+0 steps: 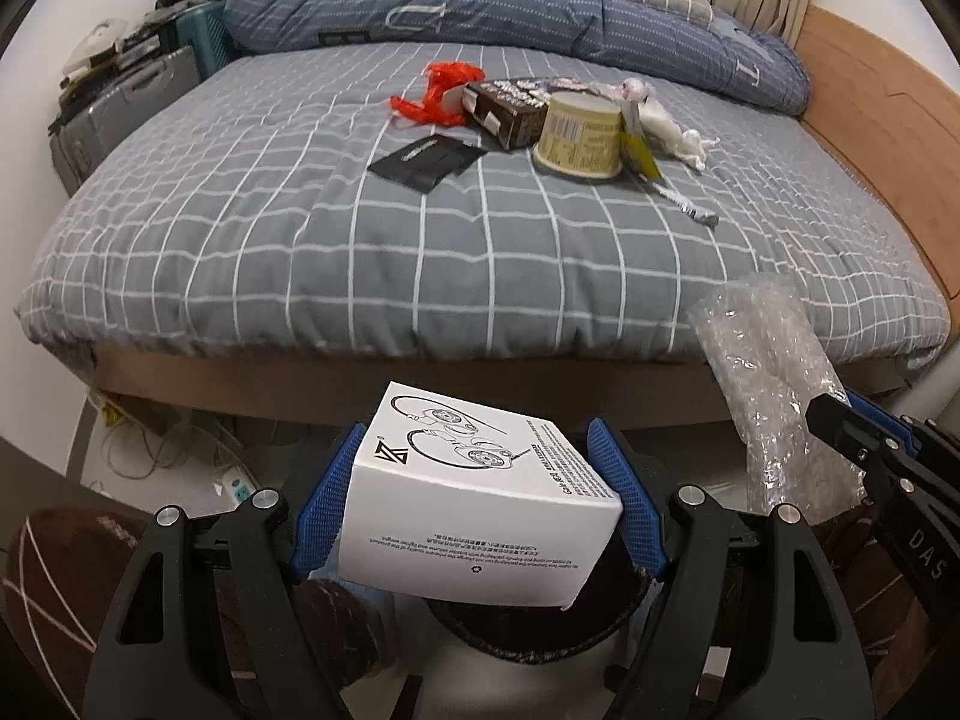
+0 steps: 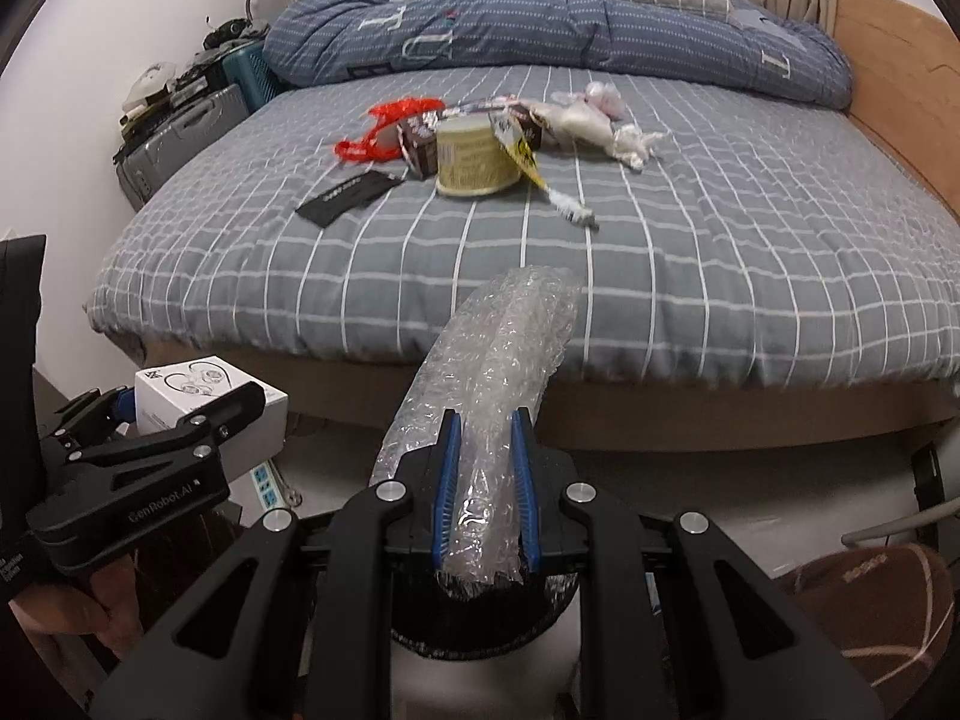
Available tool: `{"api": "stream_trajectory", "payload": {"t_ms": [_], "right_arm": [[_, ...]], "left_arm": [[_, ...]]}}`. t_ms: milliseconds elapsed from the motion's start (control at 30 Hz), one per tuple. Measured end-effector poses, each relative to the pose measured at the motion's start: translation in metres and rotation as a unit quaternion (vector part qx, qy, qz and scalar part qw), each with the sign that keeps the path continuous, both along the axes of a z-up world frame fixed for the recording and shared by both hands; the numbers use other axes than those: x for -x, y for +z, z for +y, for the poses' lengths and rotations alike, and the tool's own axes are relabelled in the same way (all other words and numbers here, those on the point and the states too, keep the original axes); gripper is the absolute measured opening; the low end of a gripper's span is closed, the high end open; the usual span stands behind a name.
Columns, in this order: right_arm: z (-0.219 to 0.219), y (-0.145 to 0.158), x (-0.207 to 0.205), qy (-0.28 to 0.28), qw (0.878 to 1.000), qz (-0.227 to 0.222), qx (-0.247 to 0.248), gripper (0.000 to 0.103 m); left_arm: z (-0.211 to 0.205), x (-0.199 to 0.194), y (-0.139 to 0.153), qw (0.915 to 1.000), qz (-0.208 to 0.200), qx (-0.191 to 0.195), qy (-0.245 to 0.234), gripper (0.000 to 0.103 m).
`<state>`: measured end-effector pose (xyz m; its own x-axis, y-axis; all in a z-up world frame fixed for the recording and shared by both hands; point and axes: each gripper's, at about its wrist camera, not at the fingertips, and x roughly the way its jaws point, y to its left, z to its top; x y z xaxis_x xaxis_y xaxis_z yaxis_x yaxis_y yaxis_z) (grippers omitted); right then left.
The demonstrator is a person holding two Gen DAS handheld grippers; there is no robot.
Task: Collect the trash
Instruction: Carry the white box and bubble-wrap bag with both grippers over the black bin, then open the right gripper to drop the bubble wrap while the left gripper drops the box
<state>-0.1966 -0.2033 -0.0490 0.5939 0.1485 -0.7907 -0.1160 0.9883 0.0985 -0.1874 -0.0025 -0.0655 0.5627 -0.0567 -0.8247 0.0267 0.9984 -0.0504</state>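
Observation:
My left gripper is shut on a white earphone box, held in front of the bed's foot over a dark round bin opening. It also shows in the right wrist view. My right gripper is shut on a roll of clear bubble wrap, also over a dark bin opening; the wrap also shows in the left wrist view. On the bed lie a red plastic bag, a brown carton, a yellow tub, a black card and white wrappers.
The grey checked bed fills the middle, with a blue duvet at its head and a wooden side board on the right. Suitcases stand left of the bed. A power strip and cables lie on the floor.

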Motion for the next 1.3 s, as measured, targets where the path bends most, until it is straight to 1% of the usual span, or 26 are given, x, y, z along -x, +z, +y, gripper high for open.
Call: {"api": "stream_trajectory", "payload": {"t_ms": [200,400,600,900,1067,1233,1300], "right_arm": [[-0.001,-0.013,0.010,-0.003,1.000,0.022,-0.002,0.017],[-0.003,-0.027,0.009,-0.003,0.999,0.044,-0.005,0.017],[-0.002,-0.054,0.001,-0.002,0.997,0.080,-0.009,0.017],[0.009,-0.101,-0.019,0.011,0.991,0.133,-0.009,0.017],[0.018,-0.124,-0.031,0.022,0.987,0.158,-0.009,0.017],[0.026,-0.139,-0.040,0.033,0.983,0.178,-0.014,0.017],[0.033,-0.144,-0.042,0.042,0.982,0.183,-0.013,0.019]], "left_arm": [[0.002,0.015,-0.010,0.9999,0.015,-0.004,0.000,0.074],[0.006,0.014,-0.026,0.9995,0.030,-0.006,0.003,0.074],[0.007,0.006,-0.047,0.9989,0.046,-0.009,0.003,0.074],[0.015,-0.015,-0.083,0.9968,0.079,-0.003,0.012,0.074],[0.015,-0.027,-0.102,0.9961,0.087,-0.013,0.005,0.074],[0.024,-0.036,-0.120,0.9940,0.107,-0.015,0.014,0.074],[0.028,-0.036,-0.124,0.9936,0.111,-0.016,0.018,0.074]]}}
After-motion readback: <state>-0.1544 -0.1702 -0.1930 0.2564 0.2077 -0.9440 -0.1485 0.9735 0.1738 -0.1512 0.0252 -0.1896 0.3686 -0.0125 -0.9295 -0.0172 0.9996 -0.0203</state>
